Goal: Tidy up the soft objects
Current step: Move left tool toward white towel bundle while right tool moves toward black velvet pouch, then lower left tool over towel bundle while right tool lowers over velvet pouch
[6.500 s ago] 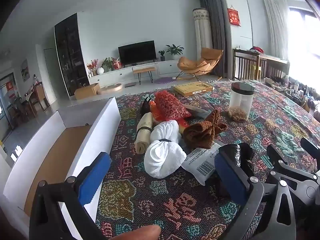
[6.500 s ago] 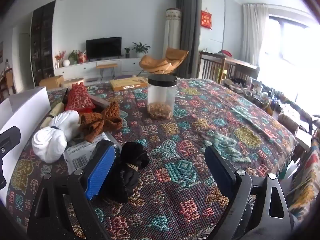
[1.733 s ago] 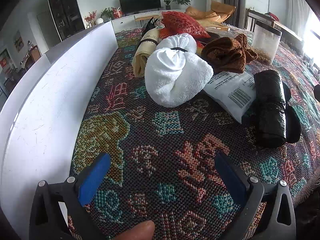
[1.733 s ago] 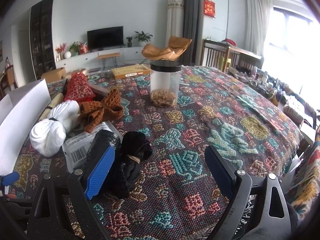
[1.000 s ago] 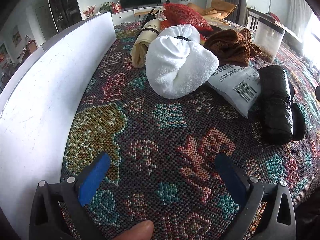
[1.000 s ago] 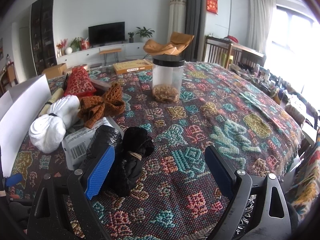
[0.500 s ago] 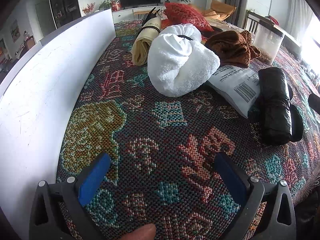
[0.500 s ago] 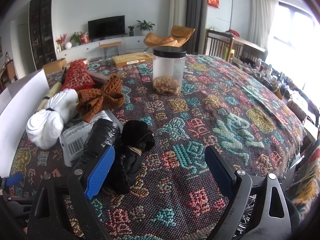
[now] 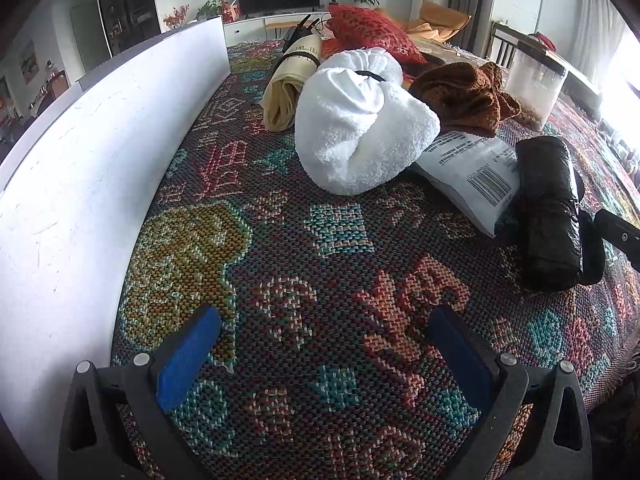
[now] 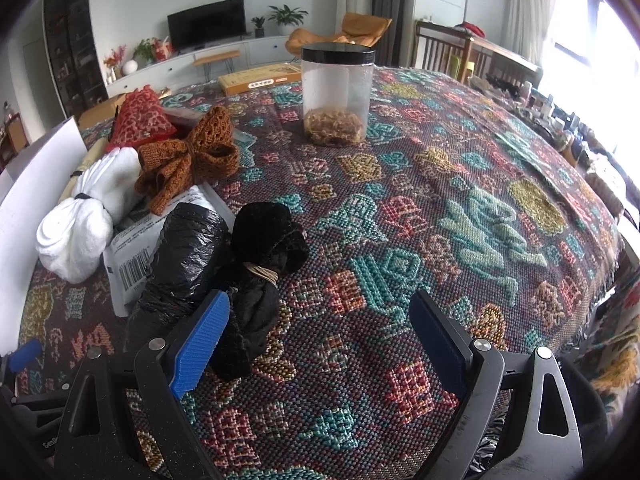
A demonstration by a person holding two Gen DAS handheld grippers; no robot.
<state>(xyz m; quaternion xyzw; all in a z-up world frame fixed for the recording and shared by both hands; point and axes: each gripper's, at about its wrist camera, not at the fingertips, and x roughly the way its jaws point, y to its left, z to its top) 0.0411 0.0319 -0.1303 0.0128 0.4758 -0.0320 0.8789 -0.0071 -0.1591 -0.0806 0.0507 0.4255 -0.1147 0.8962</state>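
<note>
Since half a second ago the left claw (image 9: pixel 324 354) has crept slightly nearer the white terry-cloth bundle tied with a black band (image 9: pixel 360 120), which looms a little larger; the right claw (image 10: pixel 320 334) has barely shifted. Both claws stand wide open, blue pads apart, holding nothing, low over the counter covered in a multicoloured woven patterned cloth (image 9: pixel 280 264). Beside the right claw's left pad lies a black velvety fabric bundle bound with a tan band (image 10: pixel 260 264), touching a glossy black plastic-wrapped roll (image 10: pixel 184 256) that rests partly on a white plastic mailer bag with a barcode (image 9: pixel 476 168); the bag's far end is hidden under the white bundle. A tall white box wall (image 9: pixel 80 168) runs along the left edge, its inside out of sight. Farther back sit a rust-brown crocheted cloth tied like a bow (image 10: pixel 188 156), a beige rolled cloth with a black strap (image 9: pixel 288 88), partly covered, and a red netted cushion-like piece (image 10: pixel 138 120). Beyond stands a clear plastic jar with a black lid (image 10: pixel 338 92), holding a low layer of brownish bits too small to identify.
</note>
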